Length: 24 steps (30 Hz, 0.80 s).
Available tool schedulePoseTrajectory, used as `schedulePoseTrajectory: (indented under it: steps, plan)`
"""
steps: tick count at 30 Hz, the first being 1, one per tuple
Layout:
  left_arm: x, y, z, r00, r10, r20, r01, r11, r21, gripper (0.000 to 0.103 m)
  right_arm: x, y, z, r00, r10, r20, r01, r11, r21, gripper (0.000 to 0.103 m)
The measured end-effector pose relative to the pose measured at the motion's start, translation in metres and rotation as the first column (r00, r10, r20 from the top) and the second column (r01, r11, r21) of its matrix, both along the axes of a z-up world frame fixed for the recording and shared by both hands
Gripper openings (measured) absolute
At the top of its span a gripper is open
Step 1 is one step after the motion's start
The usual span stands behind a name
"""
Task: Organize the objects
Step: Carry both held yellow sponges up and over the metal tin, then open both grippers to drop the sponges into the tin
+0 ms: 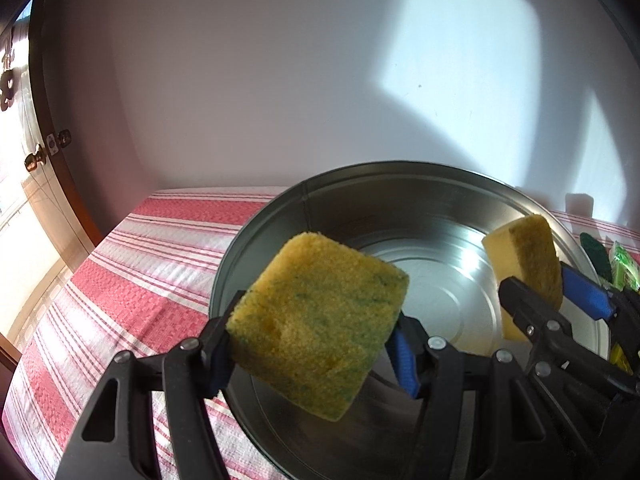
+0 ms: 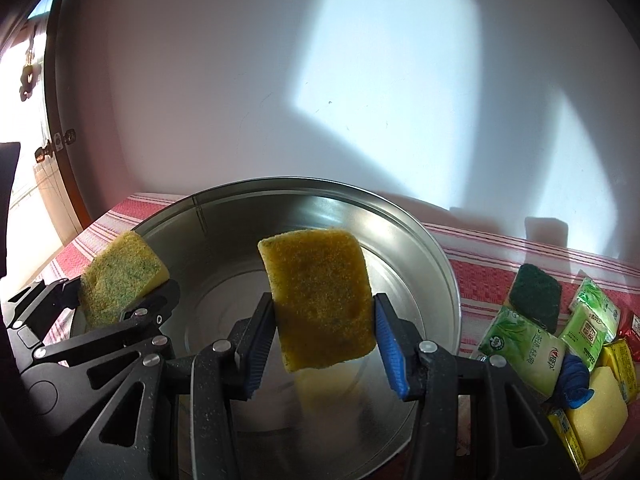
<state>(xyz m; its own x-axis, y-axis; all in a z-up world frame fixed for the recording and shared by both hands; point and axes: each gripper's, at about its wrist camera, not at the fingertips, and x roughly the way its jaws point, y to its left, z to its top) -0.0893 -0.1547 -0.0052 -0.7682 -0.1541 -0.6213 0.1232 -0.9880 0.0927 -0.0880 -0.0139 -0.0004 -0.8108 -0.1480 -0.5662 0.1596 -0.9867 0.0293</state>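
We hold two yellow sponges above a round metal basin [image 1: 304,196]. Our left gripper [image 1: 312,344] is clamped on one sponge [image 1: 320,320] over the basin's left rim. Our right gripper [image 2: 320,344] grips the other sponge [image 2: 320,300] over the basin's middle. The basin sits on a red-striped cloth [image 1: 132,280]. Green packets [image 2: 524,348] lie at the cloth's right edge.

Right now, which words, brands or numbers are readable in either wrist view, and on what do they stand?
None can be read with confidence.
Green packets: printed characters and a round logo, too blurred and tilted to read.
Yellow packets: print too small.
Red packet: print too small.
Sponges, metal basin: no text.
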Motion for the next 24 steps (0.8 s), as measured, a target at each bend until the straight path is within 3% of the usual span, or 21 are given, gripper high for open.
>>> schedulePoseTrajectory:
  steps: [12, 18, 19, 20, 21, 24]
  plan:
    - [0.003, -0.004, 0.005, 0.999, 0.016, -0.031, -0.015, 1.0, 0.028, 0.073, -0.01, 0.003, 0.005, 0.999, 0.044, 0.004, -0.044, 0.998, -0.05, 0.054]
    - [0.005, -0.01, 0.011, 0.998, 0.02, -0.061, -0.016, 0.998, 0.066, 0.081, -0.007, 0.013, 0.009, 0.999, 0.039, -0.019, -0.041, 0.994, -0.1, 0.064]
    - [0.006, -0.011, 0.012, 0.998, 0.017, -0.066, -0.012, 0.997, 0.081, 0.085, -0.007, 0.015, 0.01, 0.999, 0.042, -0.022, -0.045, 0.992, -0.122, 0.065]
    - [0.007, -0.013, 0.014, 0.997, 0.028, -0.074, -0.022, 0.996, 0.085, 0.097, -0.006, 0.018, 0.012, 0.999, 0.045, -0.027, -0.049, 0.988, -0.144, 0.065]
    - [0.008, -0.015, 0.016, 0.995, 0.053, -0.088, -0.046, 0.996, 0.078, 0.103, -0.004, 0.021, 0.014, 0.998, 0.043, -0.038, -0.049, 0.985, -0.163, 0.065]
    - [0.016, -0.019, 0.026, 0.986, 0.058, -0.159, -0.044, 0.995, 0.092, 0.103, 0.003, 0.029, 0.022, 0.996, 0.02, -0.083, -0.036, 0.98, -0.198, 0.072]
